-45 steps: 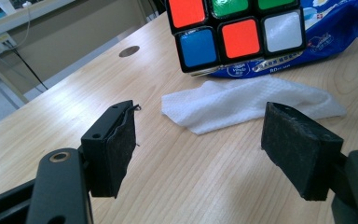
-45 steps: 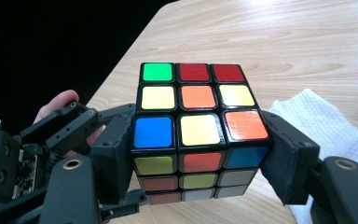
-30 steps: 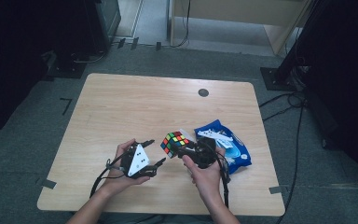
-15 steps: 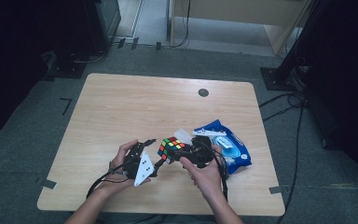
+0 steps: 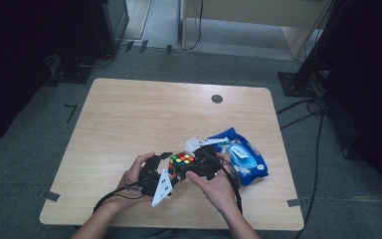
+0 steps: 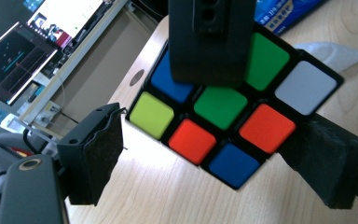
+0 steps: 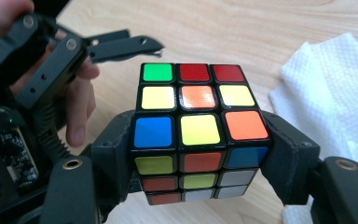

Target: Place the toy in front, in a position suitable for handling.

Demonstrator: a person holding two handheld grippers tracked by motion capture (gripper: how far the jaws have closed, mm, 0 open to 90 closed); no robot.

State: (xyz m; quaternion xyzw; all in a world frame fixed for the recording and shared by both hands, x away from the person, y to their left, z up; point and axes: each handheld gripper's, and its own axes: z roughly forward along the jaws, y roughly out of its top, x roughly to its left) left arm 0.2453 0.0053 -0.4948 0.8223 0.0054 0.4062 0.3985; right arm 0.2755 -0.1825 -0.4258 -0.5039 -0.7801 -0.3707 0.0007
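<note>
Near the table's (image 5: 129, 114) front edge, your left gripper (image 5: 163, 160) has just been opening; its jaws stand apart beside the cube (image 5: 181, 165), clear of it. Your right gripper (image 5: 199, 167) clamps the cube's opposite sides, raised and tilted. A blue packet (image 5: 246, 159) lies rightward.

I'm working in what looks like a lab or office: a bare wooden counter (image 5: 144, 119) on grey carpet (image 5: 40, 124), cables (image 5: 318, 124) trailing across the floor, lit monitors (image 6: 37, 42) on a desk nearby.
</note>
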